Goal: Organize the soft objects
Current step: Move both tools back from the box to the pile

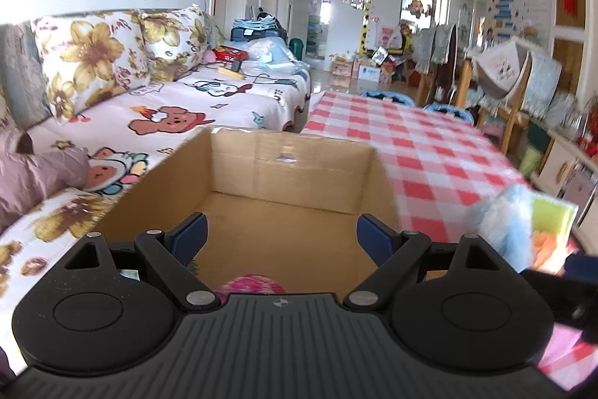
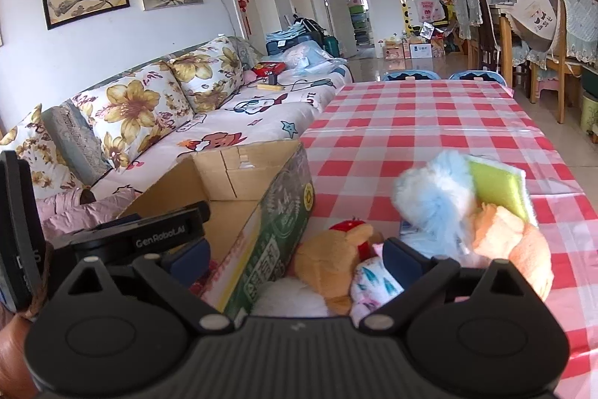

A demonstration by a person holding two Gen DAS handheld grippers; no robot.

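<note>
One cardboard box (image 1: 284, 182) sits on a red-checked table (image 2: 429, 122), and it serves as the landmark here. Inside the box, close to its near wall, only a pink fuzzy item (image 1: 250, 283) shows; the rest of the floor looks bare. To the right of the box, touching or just beside its printed green side, lies a heap of soft things: a tan plush bear (image 2: 329, 268), a white plush (image 2: 287, 298), a patterned cloth (image 2: 373, 283), a blue fluffy toy (image 2: 433, 200), an orange cloth (image 2: 512, 245) and a green sponge (image 2: 501, 186).

The left gripper (image 1: 282, 236) hangs over the near end of the box, its fingers spread wide with nothing between them. The right gripper (image 2: 295, 255) hovers over the right wall of the box and the heap, fingers also spread wide and gripping nothing; the bear and the patterned cloth lie in the gap below without being pinched.

Judging by this, the sorting has barely begun: perhaps one item is boxed, and at least six remain outside, waiting to be moved in. A sofa (image 2: 224, 111) stands left of the box.
</note>
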